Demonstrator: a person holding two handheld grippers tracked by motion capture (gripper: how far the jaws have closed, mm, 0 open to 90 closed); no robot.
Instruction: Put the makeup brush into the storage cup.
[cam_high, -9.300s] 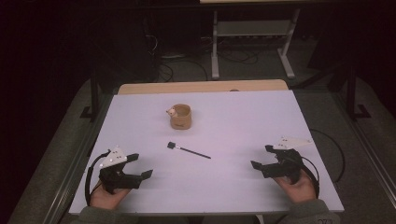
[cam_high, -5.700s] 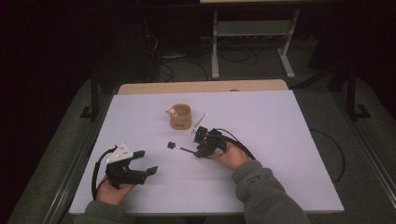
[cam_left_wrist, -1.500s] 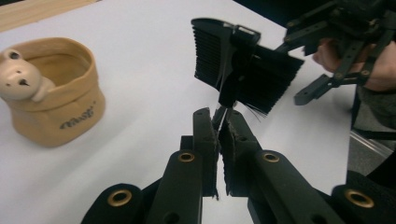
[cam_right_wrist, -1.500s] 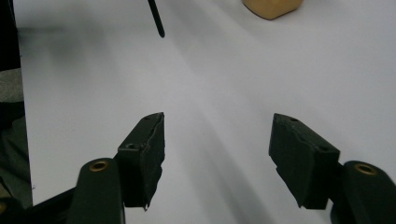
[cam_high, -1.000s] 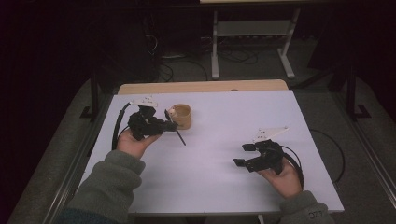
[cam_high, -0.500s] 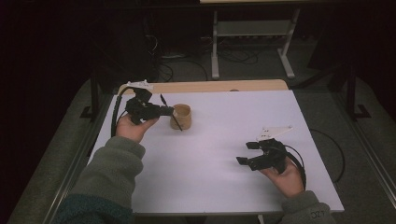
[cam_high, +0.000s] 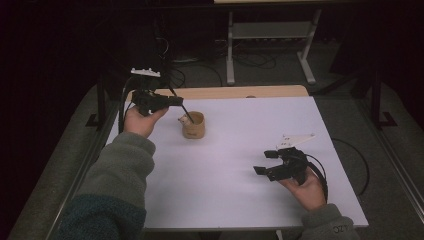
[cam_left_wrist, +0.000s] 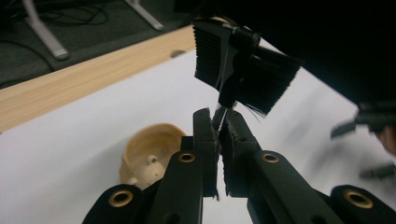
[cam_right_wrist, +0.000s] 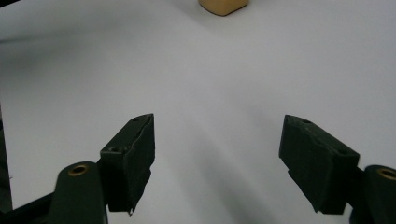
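My left gripper (cam_high: 175, 101) hovers above the table's far left, just left of a tan wooden cup (cam_high: 193, 125). It is shut on a small black brush (cam_high: 181, 106), whose thin stick slants down toward the cup's mouth. In the left gripper view the jaws (cam_left_wrist: 218, 116) pinch the brush (cam_left_wrist: 243, 79) just below its dark bristle head, and the cup (cam_left_wrist: 149, 156) lies below and to the left. My right gripper (cam_high: 263, 162) rests near the front right with its jaws wide apart. Nothing sits between them in the right gripper view (cam_right_wrist: 219, 135), where the cup (cam_right_wrist: 223, 5) shows at the top edge.
A white sheet (cam_high: 225, 190) covers the table, with a wooden strip (cam_high: 225, 92) along its far edge. A metal stand (cam_high: 270, 35) and cables lie on the dark floor behind. A black cable trails from each gripper.
My left hand has risen and moved toward the far edge with the brush, which now slants over the cup. The right hand has stayed put.
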